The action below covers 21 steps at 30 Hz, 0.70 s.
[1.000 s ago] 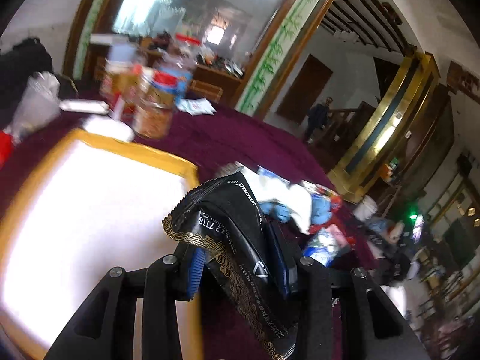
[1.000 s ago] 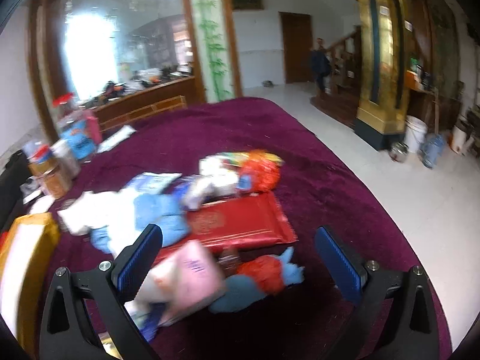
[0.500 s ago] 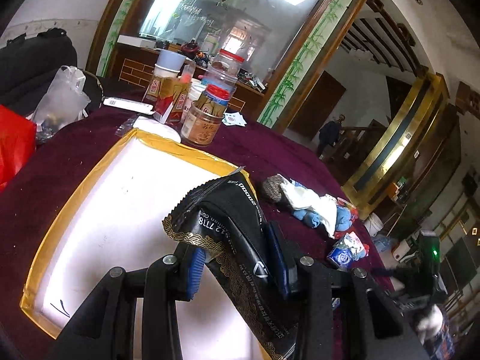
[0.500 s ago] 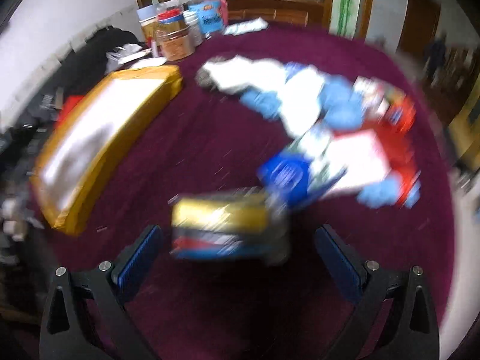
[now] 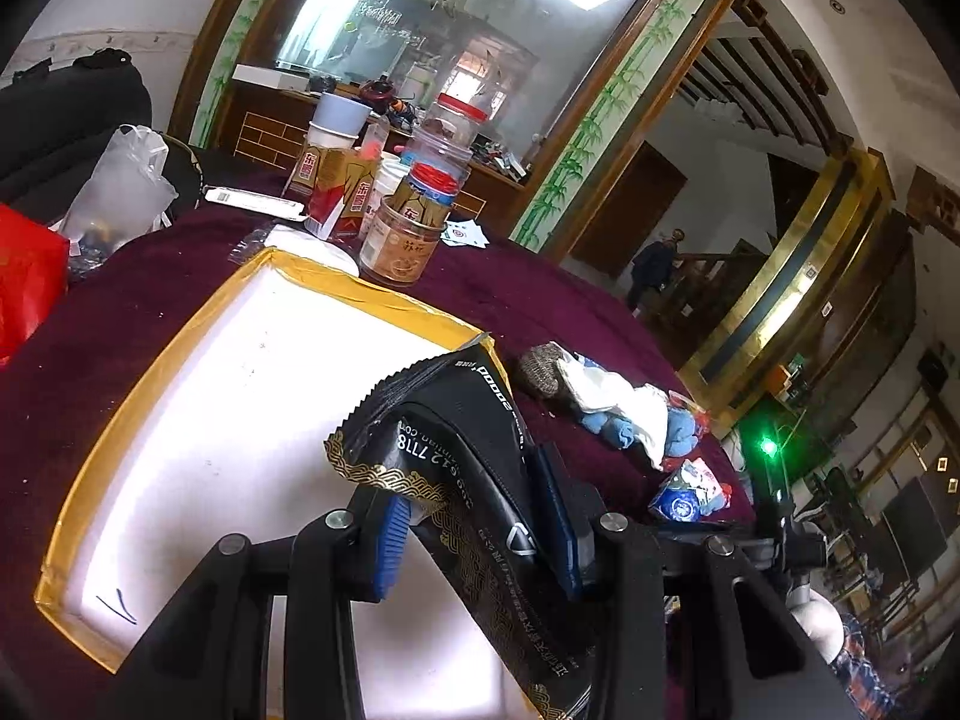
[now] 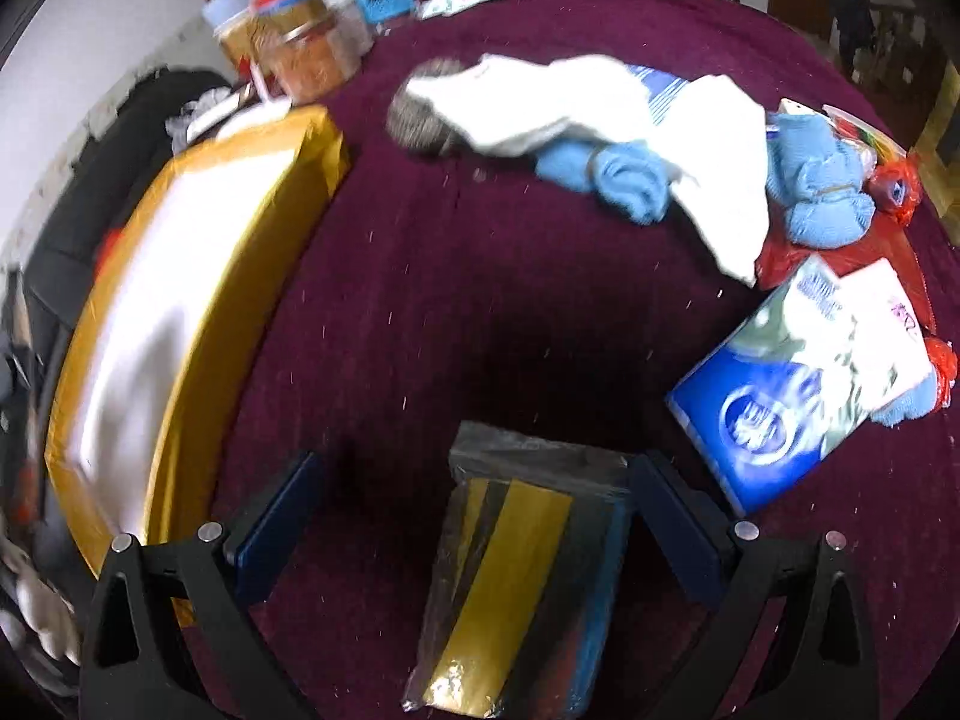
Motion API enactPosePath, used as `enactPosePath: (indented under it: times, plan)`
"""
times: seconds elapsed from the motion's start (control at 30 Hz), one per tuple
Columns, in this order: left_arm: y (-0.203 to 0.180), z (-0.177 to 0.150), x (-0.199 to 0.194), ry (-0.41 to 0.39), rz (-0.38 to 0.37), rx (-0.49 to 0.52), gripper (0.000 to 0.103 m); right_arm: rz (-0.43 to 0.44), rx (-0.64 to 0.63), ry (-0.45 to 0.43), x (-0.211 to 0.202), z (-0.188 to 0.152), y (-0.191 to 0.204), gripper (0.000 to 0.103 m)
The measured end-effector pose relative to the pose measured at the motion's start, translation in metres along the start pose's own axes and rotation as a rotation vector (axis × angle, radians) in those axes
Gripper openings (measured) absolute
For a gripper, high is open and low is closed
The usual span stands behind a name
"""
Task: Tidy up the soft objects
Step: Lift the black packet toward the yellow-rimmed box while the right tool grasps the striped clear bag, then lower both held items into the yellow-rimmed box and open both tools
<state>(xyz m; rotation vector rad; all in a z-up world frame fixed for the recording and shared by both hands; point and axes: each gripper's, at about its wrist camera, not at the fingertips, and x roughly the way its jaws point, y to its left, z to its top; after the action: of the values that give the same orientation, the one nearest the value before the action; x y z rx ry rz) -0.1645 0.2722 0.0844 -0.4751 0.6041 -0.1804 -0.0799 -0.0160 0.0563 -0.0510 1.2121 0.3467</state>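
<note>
Status: left tongs [image 5: 474, 531] pinching a black foil snack pouch with gold wave trim [image 5: 456, 468], held up over the near edge of the white rectangular tray with yellow taped rim [image 5: 360, 294]. Pouch is clear of the tray surface, not yet set down.

Right tongs [image 6: 474, 510] spread wide, nothing gripped. A black-and-gold striped packet in clear wrap [image 6: 516, 576] lies flat on the maroon cloth bench [image 6: 480, 300] between the fingers, nearer the right one; whether that finger touches it I cannot tell.

Pile at the far right side of the bench: white cloth [image 6: 600, 114], light blue knit socks [image 6: 624, 177], grey knit ball [image 6: 420, 120], blue tissue pack [image 6: 774, 396], red plastic bag [image 6: 840, 252] beneath. Jars and cartons [image 5: 396, 204] crowd the far edge behind the tray.

Step in hand, by my read: transfer to tray. Next: lower left, spread over bare tray area. Right needs to centre on the striped packet, drop lower, then close across its width; thin flat wrap may slip.
</note>
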Motion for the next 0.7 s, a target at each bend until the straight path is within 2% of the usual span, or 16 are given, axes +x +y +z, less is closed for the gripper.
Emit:
enactPosePath:
  times: [0.17,0.23,0.27,0.3,0.37,0.53,0.7]
  plan:
    - [0.011,0.005,0.004,0.014,0.024,0.03,0.041,-0.114,-0.029,-0.013,-0.01,-0.03,-0.01,0.099]
    - [0.014,0.01,0.01,0.028,0.034,0.036,0.041,-0.116,-0.047,-0.021,-0.009,-0.034,-0.011,0.065]
    - [0.014,0.013,0.013,0.039,0.034,0.038,0.041,-0.136,-0.07,-0.045,-0.013,-0.036,-0.009,0.053]
    - [0.014,0.016,0.016,0.051,0.033,0.041,0.041,-0.122,-0.078,-0.045,-0.013,-0.034,-0.008,0.046]
    - [0.013,0.02,0.019,0.069,0.031,0.057,0.041,-0.049,-0.07,-0.043,-0.018,-0.029,-0.006,0.043]
    - [0.009,0.039,0.022,0.087,0.069,0.125,0.041,0.026,-0.108,-0.137,-0.044,-0.003,0.02,0.043]
    - [0.007,0.065,0.047,0.11,0.131,0.207,0.041,0.178,-0.141,-0.176,-0.059,0.043,0.061,0.043]
